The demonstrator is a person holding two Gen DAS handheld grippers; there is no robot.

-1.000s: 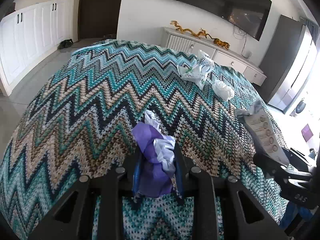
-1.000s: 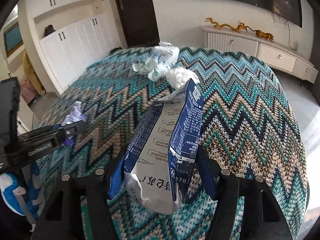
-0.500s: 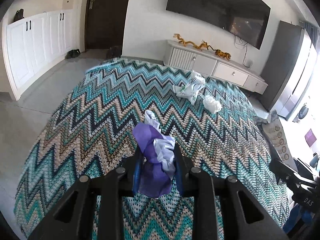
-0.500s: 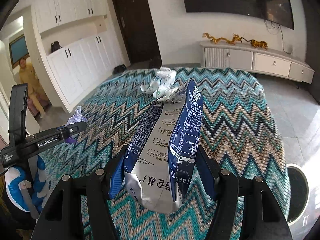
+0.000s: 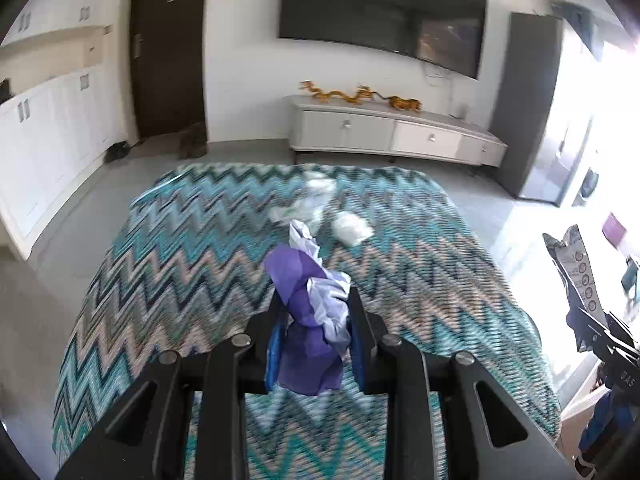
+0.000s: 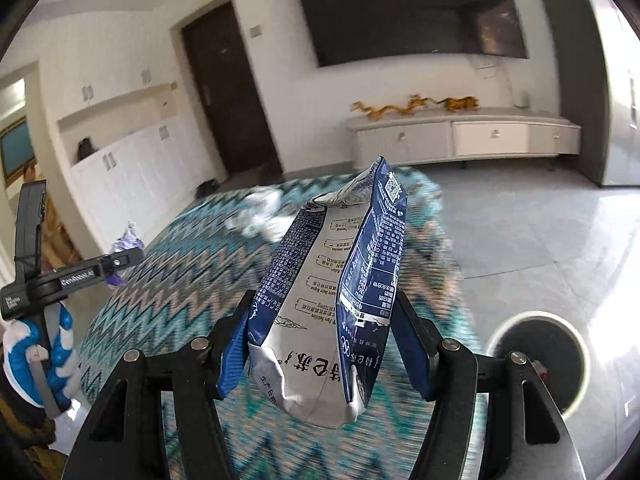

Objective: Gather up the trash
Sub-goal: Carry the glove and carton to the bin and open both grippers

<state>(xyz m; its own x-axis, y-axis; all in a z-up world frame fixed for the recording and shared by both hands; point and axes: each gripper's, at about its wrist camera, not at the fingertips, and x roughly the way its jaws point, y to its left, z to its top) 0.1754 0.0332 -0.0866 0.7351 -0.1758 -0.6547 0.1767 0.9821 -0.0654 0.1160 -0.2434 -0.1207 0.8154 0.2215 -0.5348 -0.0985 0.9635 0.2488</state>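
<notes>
A living room with a wall television [image 5: 384, 20], a low white sideboard [image 5: 392, 136] and a dark door surrounds the zigzag-patterned blanket [image 5: 192, 264] that covers the surface below me; I cannot tell what lies under it.

In my left wrist view, my left tongs [image 5: 314, 344] pinch a crumpled purple and white wrapper [image 5: 310, 308] above the blanket. I hold it upright between the pads so it cannot slip while I carry it. Farther along the blanket lie a crumpled white plastic bag [image 5: 304, 204] and a white paper wad [image 5: 352, 229], blurred, not yet collected. At the right edge my other tongs show with their load.

In my right wrist view, my right tongs [image 6: 324, 344] clamp a blue and white snack bag [image 6: 340, 292] by its sides, mouth end pointing away from me. A round bin [image 6: 538, 360] stands on the tiled floor at lower right, well apart from the blanket; I judge it to be where both pieces go. Nothing blocks the way there. My left tongs sit at the left edge, carried by a blue and white glove [image 6: 44, 352].
</notes>
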